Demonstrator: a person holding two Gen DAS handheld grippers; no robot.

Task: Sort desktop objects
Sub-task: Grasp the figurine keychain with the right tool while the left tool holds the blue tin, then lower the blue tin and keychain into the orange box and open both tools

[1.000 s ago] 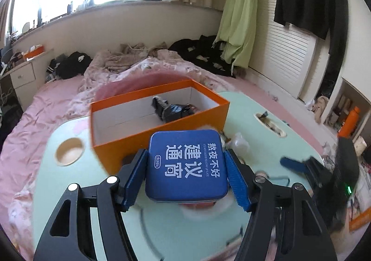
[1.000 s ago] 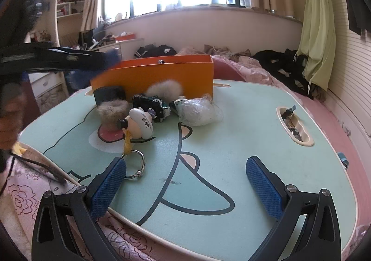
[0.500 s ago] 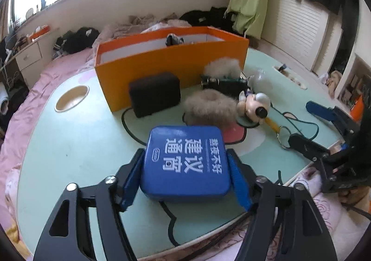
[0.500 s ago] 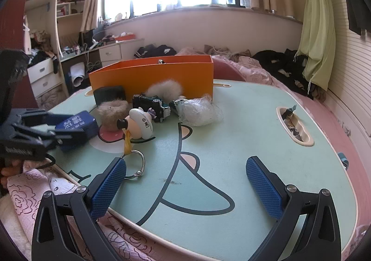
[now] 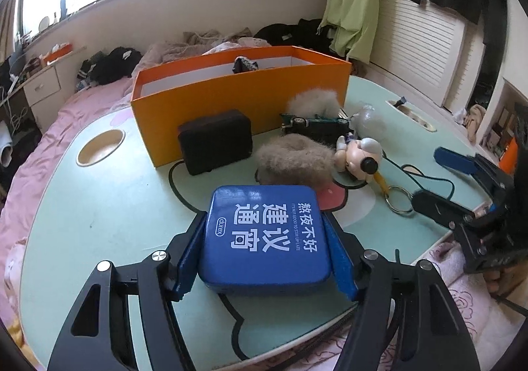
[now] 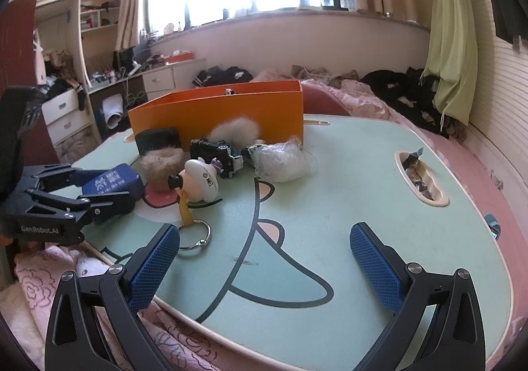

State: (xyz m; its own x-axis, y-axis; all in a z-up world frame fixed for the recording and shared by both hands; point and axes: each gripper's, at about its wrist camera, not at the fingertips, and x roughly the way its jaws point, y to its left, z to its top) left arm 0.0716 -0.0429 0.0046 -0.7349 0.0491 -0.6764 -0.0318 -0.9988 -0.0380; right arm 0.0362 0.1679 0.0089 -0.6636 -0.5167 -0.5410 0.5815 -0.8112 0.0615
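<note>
Blue tin (image 5: 264,234) is seated on the green table (image 5: 99,206) near its front edge, just in front of a furry ring (image 5: 293,161) and an orange box (image 5: 244,97). It is flanked by the left gripper (image 5: 265,254), whose jaws are closing, pads against its sides. The right gripper (image 6: 264,259) is spread wide over bare tabletop, nothing between its fingers.
</note>
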